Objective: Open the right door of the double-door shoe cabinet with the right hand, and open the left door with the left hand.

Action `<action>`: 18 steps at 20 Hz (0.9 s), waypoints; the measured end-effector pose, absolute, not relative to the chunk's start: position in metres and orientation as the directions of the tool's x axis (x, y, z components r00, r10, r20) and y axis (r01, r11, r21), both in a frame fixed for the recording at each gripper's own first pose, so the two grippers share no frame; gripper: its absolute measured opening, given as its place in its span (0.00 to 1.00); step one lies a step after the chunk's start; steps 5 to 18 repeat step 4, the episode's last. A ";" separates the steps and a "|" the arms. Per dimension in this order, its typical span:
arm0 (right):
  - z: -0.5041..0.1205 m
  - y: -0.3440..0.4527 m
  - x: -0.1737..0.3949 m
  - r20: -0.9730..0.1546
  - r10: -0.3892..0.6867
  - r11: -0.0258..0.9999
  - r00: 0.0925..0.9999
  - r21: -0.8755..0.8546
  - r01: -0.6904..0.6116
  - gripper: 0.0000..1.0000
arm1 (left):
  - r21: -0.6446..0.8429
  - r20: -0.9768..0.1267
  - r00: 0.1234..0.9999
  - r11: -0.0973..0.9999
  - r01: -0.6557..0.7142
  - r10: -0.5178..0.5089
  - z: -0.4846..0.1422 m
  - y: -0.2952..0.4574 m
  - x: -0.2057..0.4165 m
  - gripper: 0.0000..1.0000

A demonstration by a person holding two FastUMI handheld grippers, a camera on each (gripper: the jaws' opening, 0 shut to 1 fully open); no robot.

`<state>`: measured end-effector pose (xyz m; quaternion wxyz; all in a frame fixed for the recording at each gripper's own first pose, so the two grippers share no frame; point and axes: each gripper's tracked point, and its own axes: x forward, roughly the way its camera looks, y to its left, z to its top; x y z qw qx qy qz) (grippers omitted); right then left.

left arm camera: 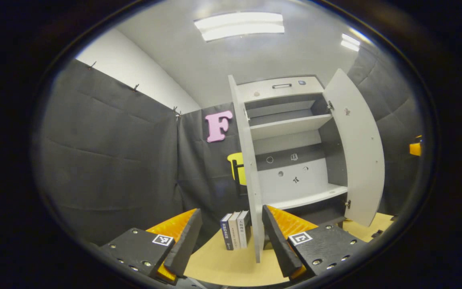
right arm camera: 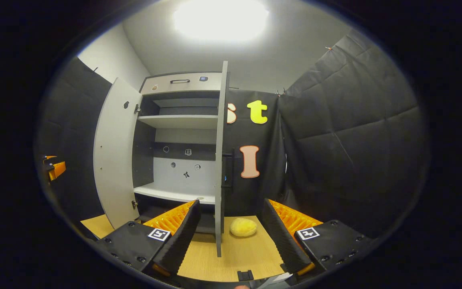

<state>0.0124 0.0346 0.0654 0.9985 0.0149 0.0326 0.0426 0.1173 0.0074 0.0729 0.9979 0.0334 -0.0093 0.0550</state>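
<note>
The grey shoe cabinet stands with both doors swung out. In the left gripper view its left door is edge-on, with a black handle on its outer face. That door's lower edge lies between the spread fingers of my left gripper, close to the right-hand finger. The right door hangs wide. In the right gripper view the right door is edge-on with its handle, between the fingers of my open right gripper. The left door stands open there.
Three books stand on the wooden tabletop left of the cabinet. A yellow lumpy object lies on the tabletop to its right. Shelves inside are bare. Black cloth walls close in on both sides.
</note>
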 end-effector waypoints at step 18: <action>0.067 0.038 0.017 -0.063 0.093 0.995 0.994 0.044 -0.091 0.98 | 0.073 0.023 0.993 0.991 -0.114 0.112 0.072 0.008 0.118 0.88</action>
